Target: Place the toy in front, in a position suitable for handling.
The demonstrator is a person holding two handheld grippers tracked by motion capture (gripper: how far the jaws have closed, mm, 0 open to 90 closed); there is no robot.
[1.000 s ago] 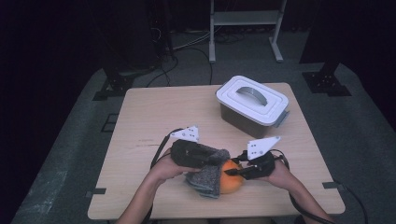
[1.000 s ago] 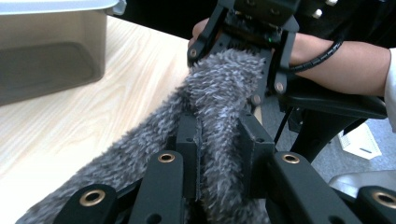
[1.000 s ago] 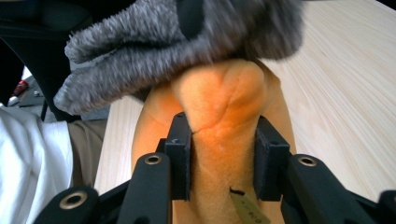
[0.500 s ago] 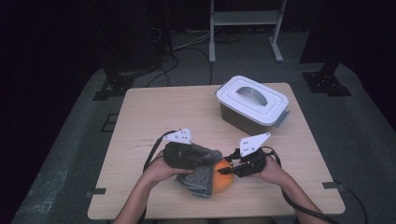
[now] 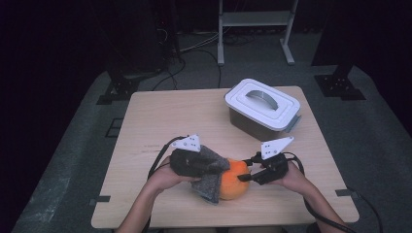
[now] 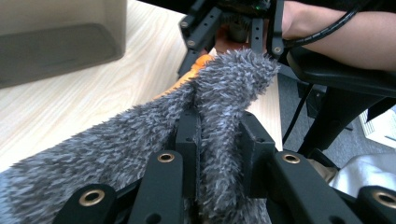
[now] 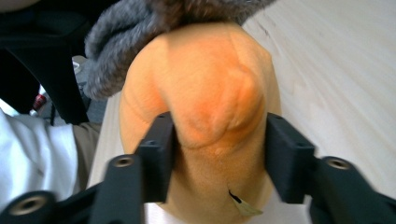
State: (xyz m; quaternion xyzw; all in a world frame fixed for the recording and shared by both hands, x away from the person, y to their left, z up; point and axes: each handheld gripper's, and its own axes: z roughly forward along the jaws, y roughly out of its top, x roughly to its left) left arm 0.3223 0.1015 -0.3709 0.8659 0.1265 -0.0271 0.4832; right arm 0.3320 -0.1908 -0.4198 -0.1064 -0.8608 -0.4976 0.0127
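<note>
Orange plush (image 5: 232,180) near front table edge (image 5: 145,213), half under grey furry cloth (image 5: 210,175) pinched tight in left gripper (image 5: 214,168); right gripper (image 5: 243,177) just opening, jaws loosely straddling plush; draw cloth off slowly, plush steadied.

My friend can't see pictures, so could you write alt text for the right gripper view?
A soft orange plush sits between the two black jaws of the right hand-held gripper, which have just been opening and stand at its sides. A fuzzy grey cloth drapes over the plush's far end, and the pale wooden table runs along the right.
</note>
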